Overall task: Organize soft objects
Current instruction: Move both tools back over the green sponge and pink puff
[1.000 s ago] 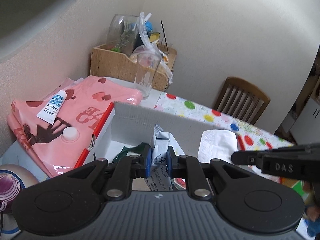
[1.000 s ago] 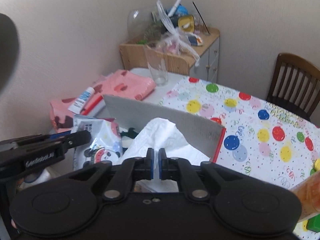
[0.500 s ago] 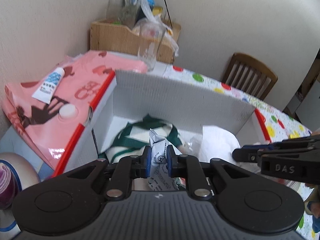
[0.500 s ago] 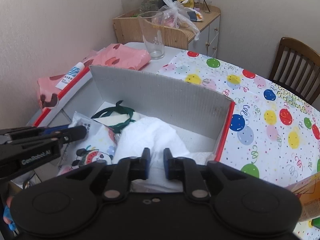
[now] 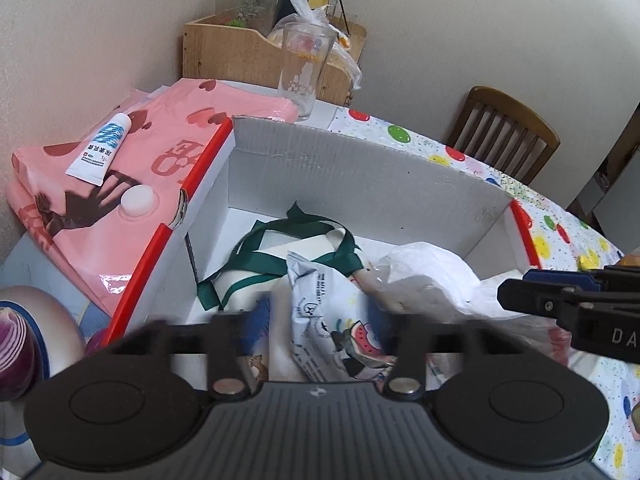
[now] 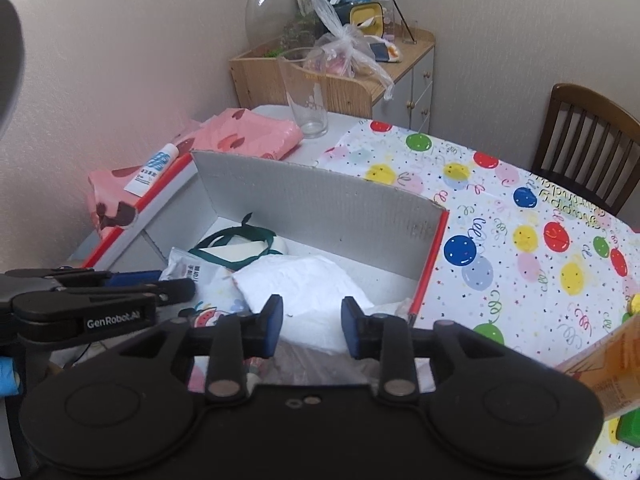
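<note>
Both grippers hover over the box [image 6: 320, 216], jaws spread. The left gripper [image 5: 320, 320], blurred, seems just clear of the wipes pack [image 5: 324, 320]; the right gripper [image 6: 312, 320] straddles the white bag [image 6: 304, 284]. Both lie inside, apparently released for storage.

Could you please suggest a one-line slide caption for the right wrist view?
Open right gripper above a white plastic bag inside the cardboard box, beside a printed wipes pack.

Plain cream walls [image 6: 120, 60] meet behind a wooden cabinet [image 6: 400, 80]; a dark slatted chair [image 6: 588, 136] stands beside the table [image 6: 520, 240].
</note>
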`<state>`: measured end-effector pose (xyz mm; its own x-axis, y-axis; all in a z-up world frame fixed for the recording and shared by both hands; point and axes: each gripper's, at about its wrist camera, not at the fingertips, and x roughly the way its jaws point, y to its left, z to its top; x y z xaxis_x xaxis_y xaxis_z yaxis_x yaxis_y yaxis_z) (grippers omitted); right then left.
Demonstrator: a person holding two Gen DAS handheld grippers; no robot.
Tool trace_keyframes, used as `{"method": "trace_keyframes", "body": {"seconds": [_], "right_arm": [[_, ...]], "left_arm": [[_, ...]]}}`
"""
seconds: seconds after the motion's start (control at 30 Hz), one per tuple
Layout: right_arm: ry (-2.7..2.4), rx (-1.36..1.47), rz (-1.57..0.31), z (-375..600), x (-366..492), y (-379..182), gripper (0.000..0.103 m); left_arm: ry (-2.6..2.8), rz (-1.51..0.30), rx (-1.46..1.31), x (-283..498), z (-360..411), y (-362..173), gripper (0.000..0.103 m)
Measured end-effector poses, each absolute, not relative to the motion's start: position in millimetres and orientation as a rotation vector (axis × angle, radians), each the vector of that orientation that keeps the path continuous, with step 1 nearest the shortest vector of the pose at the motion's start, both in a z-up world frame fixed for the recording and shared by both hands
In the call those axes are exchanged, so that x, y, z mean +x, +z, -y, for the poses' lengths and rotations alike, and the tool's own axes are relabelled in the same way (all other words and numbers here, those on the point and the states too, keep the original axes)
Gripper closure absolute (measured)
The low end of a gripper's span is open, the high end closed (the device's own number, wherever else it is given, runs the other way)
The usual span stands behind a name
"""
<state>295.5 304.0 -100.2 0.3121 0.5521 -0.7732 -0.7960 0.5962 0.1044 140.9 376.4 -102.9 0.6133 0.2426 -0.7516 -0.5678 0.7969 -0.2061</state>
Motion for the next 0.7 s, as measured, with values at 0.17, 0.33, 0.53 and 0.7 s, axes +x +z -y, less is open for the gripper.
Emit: {"method": "trace_keyframes", "body": {"seconds": [0.17, 0.33, 0.53, 0.7], "right_arm": [[0.921, -0.314, -0.855, -295.6, 286.6, -91.1, 0.068], [0.936, -0.285, -0.835, -283.0, 276.4, -77.3, 0.057], [0.966, -0.271, -0.811, -257.4, 255.9, -62.2, 0.049], [0.975, -0.222, -0.77, -226.3, 240.3, -46.2, 0.041]], "left_arm": [[0.466, -0.752, -0.45, 134.2, -369.5, -91.1, 0.024], [0.45, -0.739, -0.403, 127.2, -352.5, -78.3, 0.024], [0.421, -0.703, -0.379, 116.4, -329.2, -59.5, 0.024], [0.374, -0.676, -0.372, 110.3, -306.9, -42.9, 0.024]]}}
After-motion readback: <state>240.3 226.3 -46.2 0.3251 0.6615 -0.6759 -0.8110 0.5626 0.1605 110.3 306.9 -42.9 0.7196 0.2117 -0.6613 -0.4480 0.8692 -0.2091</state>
